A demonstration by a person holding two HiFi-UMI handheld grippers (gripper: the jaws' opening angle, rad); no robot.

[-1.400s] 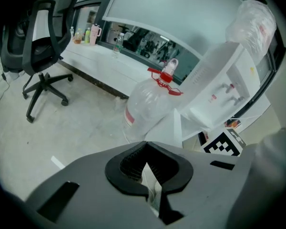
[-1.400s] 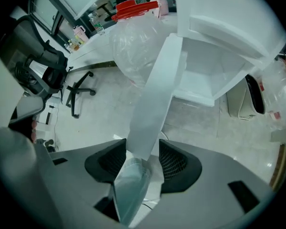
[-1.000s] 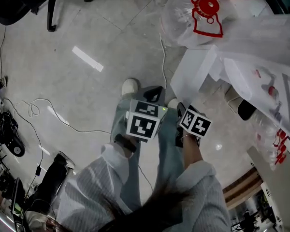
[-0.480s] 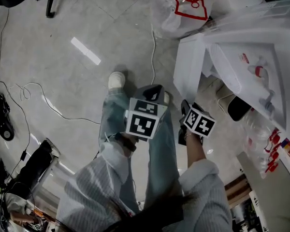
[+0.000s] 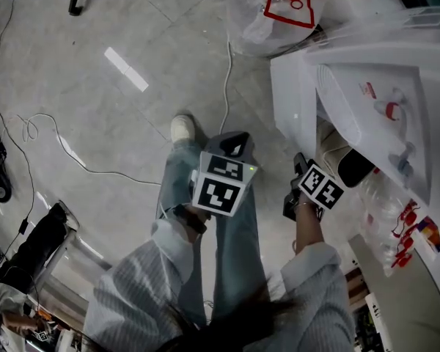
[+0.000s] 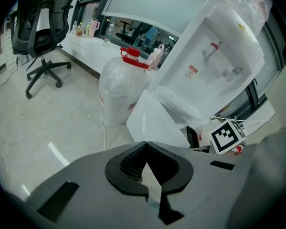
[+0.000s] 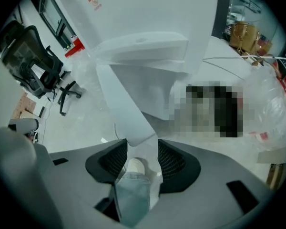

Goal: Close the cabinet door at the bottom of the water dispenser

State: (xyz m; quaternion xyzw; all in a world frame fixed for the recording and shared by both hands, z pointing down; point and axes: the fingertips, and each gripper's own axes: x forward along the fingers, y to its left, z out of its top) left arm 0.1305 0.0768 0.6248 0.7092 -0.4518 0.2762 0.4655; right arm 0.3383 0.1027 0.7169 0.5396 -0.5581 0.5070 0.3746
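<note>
The white water dispenser (image 5: 381, 72) stands at the right, and its bottom cabinet door (image 5: 287, 97) is swung open toward the floor side. In the right gripper view the door (image 7: 121, 99) runs down to a lower corner just beyond my right gripper (image 7: 142, 142), whose jaws stand open; I cannot tell if they touch it. In the head view my right gripper (image 5: 299, 160) hangs close beside the door's near edge. My left gripper (image 5: 233, 139) is held in front of the person's legs, shut on nothing (image 6: 146, 142), and looks at the dispenser (image 6: 214, 56) and door (image 6: 152, 123).
A large water bottle with a red cap, wrapped in clear plastic (image 5: 271, 13), sits on the floor beyond the door. A white cable (image 5: 226, 72) runs past it. Something dark (image 5: 356, 166) lies in the open cabinet. An office chair (image 6: 40, 32) stands far left.
The right gripper has moved right, up to the open cabinet door. The person has stepped closer to the dispenser. The left gripper has kept its place before the legs.
</note>
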